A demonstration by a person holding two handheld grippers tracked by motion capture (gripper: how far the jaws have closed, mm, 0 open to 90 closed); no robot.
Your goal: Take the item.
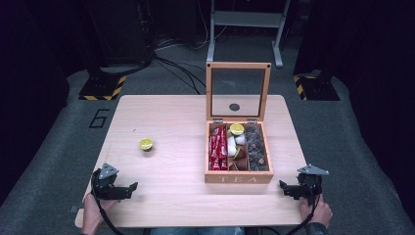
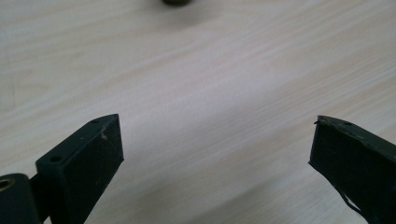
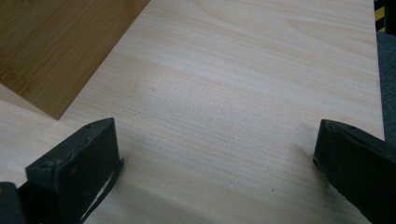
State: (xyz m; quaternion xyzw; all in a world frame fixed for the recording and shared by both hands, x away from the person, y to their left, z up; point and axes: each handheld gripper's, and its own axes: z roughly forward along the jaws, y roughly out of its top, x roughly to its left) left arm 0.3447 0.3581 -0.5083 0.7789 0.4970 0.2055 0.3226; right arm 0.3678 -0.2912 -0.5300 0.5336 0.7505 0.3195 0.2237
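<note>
Pale wooden desk point(image 1: 171, 122): a yellow-lidded capsule point(image 1: 146, 144) lies well ahead of the left tool point(image 1: 128, 188), jaws apart; the right tool point(image 1: 286, 188) is likewise spread beside the tea box point(image 1: 239, 178). The capsule could be knocked rolling by a low approach.

Each hand carries a black two-jaw tool, the left gripper point(image 1: 128, 189) and right gripper point(image 1: 286, 188) alike: blunt matte jaws with small holes, a grey three-cornered plate on top, a black trailing cable.
</note>
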